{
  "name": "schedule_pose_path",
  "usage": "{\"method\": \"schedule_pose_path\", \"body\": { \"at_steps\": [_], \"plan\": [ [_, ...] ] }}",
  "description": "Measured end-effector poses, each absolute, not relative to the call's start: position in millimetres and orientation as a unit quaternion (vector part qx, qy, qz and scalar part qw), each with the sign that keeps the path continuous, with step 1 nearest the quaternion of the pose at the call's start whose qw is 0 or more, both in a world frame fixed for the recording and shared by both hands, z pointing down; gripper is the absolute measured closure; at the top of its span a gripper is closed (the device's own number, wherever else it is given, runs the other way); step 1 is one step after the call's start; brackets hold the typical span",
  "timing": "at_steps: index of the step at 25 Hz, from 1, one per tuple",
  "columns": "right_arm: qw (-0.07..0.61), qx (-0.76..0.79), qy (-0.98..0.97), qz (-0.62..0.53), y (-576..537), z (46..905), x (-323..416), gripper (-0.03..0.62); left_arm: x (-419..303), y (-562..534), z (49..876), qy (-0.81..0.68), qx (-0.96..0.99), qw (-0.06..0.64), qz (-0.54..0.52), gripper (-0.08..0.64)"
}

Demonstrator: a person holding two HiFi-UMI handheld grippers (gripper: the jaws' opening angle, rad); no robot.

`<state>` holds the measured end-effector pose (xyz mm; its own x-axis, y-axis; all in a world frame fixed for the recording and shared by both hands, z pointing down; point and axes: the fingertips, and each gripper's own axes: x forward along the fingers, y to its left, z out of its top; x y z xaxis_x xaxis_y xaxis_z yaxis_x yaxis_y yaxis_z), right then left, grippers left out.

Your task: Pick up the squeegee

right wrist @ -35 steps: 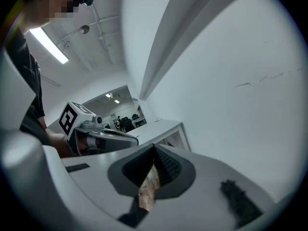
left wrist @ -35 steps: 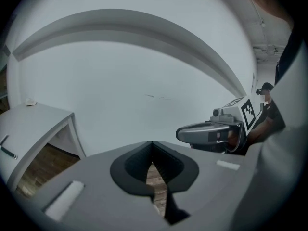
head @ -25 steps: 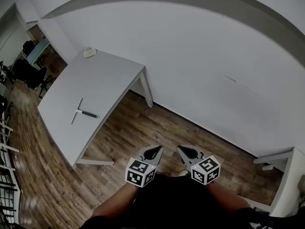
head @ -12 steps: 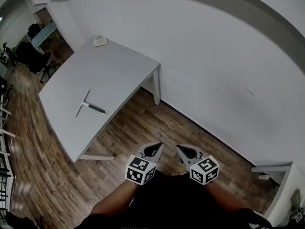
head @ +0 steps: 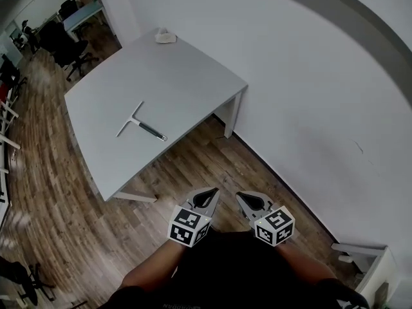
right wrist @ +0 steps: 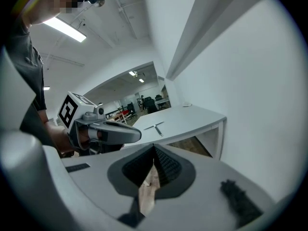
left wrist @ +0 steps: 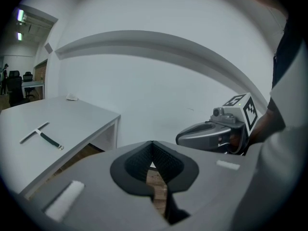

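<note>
The squeegee point(head: 140, 122) lies flat on a grey table point(head: 187, 82), its pale T-shaped blade to the left and its dark handle pointing right toward the table's near edge. It also shows as a small T in the left gripper view point(left wrist: 42, 134) and the right gripper view point(right wrist: 155, 127). My left gripper point(head: 213, 192) and right gripper point(head: 241, 197) hang side by side over the wooden floor, well short of the table. Both are shut with nothing between the jaws. The other gripper shows in each gripper view.
A small white object point(head: 165, 37) sits at the table's far corner. A white wall point(head: 309, 95) runs along the right. Office chairs point(head: 61, 44) and desks stand at the far left. A second white table's corner point(head: 370, 262) shows at the lower right.
The table and squeegee have shifted right and closer in the head view as the person turned and walked toward them. Both grippers stayed shut and side by side.
</note>
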<state>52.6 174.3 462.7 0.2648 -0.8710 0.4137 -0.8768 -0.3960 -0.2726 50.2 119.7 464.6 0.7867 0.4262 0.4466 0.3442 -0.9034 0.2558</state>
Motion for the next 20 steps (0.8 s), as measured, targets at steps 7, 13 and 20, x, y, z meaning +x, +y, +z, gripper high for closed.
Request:
{"method": "schedule_pose_path", "body": {
  "at_steps": [7, 13, 20],
  "plan": [
    [0.06, 0.757, -0.604, 0.242, 116.3, 463.1, 41.3, 0.586, 34.1, 63.1, 473.4, 0.15, 0.954, 0.091, 0.242, 0.552],
    [0.073, 0.727, -0.642, 0.23, 70.3, 464.7, 33.9, 0.586, 20.9, 19.2, 472.5, 0.099, 0.964, 0.103, 0.224, 0.552],
    [0.09, 0.667, -0.707, 0.216, 17.1, 470.3, 8.8, 0.586, -17.9, -33.0, 489.1, 0.013, 0.967, 0.113, 0.226, 0.552]
  ]
}}
